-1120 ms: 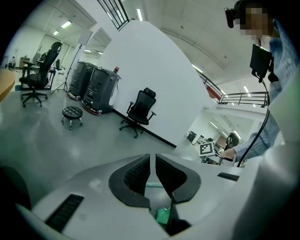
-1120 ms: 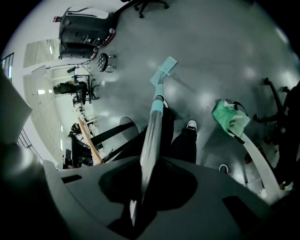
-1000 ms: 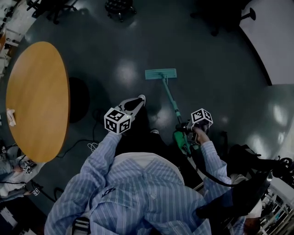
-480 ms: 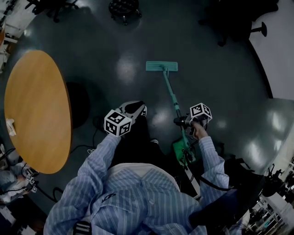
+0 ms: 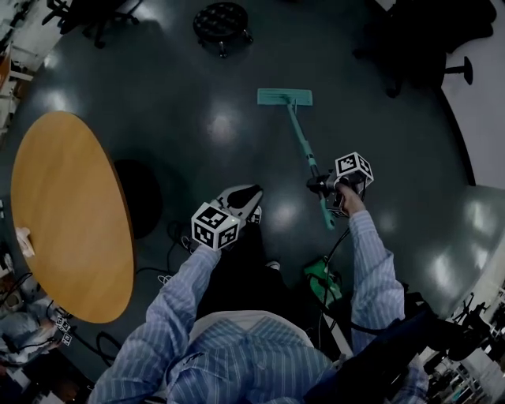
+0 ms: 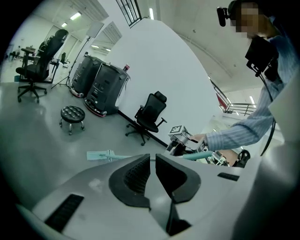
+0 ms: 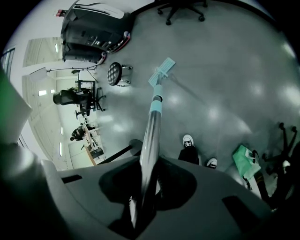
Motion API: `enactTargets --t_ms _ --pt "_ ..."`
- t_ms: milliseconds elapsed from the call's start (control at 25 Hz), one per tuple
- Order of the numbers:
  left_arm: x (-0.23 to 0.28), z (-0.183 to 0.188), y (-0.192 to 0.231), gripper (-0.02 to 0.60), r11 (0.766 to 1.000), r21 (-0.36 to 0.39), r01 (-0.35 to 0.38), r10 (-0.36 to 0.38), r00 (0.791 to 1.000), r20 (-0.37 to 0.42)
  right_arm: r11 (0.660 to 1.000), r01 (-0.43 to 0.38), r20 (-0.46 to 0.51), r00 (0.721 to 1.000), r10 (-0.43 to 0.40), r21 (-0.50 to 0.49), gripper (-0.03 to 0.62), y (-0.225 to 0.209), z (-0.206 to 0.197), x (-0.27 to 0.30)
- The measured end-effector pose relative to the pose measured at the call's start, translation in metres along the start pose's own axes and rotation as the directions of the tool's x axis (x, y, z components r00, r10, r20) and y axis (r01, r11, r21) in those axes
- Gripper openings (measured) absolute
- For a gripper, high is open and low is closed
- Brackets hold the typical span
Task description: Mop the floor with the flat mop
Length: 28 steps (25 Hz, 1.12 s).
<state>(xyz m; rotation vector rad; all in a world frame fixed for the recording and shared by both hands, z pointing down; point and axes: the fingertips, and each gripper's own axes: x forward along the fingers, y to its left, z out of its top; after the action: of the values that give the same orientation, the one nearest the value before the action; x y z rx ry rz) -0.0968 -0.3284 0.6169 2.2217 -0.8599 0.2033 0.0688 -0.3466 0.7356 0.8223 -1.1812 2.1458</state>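
Dark, glossy floor (image 5: 158, 102) is recorded across the room, with light patches reflected in it. The right gripper (image 5: 322, 186) is closed on the handle (image 5: 302, 150) of the flat mop (image 5: 290, 110). In the right gripper view the metal shaft is seen clamped between both jaws. The handle is slanted down and away to the teal mop head (image 5: 285, 97), which is laid flat on the floor at the far side, right of centre.

The left gripper (image 5: 241, 197) is held left of the handle and apart from it. Its jaws are drawn almost together, with only a slit left and nothing held between them.

A green bag (image 5: 322, 276) is noted on the floor near the person, a round wooden table (image 5: 71, 213) at the left, and a black stool (image 5: 222, 20) at the far edge.
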Motion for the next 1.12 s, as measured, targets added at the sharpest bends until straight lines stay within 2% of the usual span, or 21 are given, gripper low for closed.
enactTargets --t_ms 360,680,880,1120 --pt "0.007 -0.006 0.036 0.04 0.998 -0.049 -0.027 0.026 0.999 -0.026 1.0 -0.016 0.044 0.999 0.016 -0.008 0.083 0.072 0.12 0.014" --pt "-0.007 -0.025 0.061 0.04 0.992 -0.088 -0.094 0.089 0.995 -0.053 1.0 -0.029 0.087 0.996 0.03 -0.007 0.081 0.123 0.203 0.022" --pt "-0.011 -0.028 0.069 0.04 0.989 -0.098 -0.113 0.108 0.993 -0.049 0.998 -0.054 0.118 0.992 0.052 0.011 0.08 0.142 0.223 0.031" --pt "-0.018 -0.029 0.067 0.04 0.989 -0.086 -0.117 0.114 0.993 -0.042 0.998 -0.06 0.122 0.991 0.057 0.028 0.078 0.137 0.207 0.04"
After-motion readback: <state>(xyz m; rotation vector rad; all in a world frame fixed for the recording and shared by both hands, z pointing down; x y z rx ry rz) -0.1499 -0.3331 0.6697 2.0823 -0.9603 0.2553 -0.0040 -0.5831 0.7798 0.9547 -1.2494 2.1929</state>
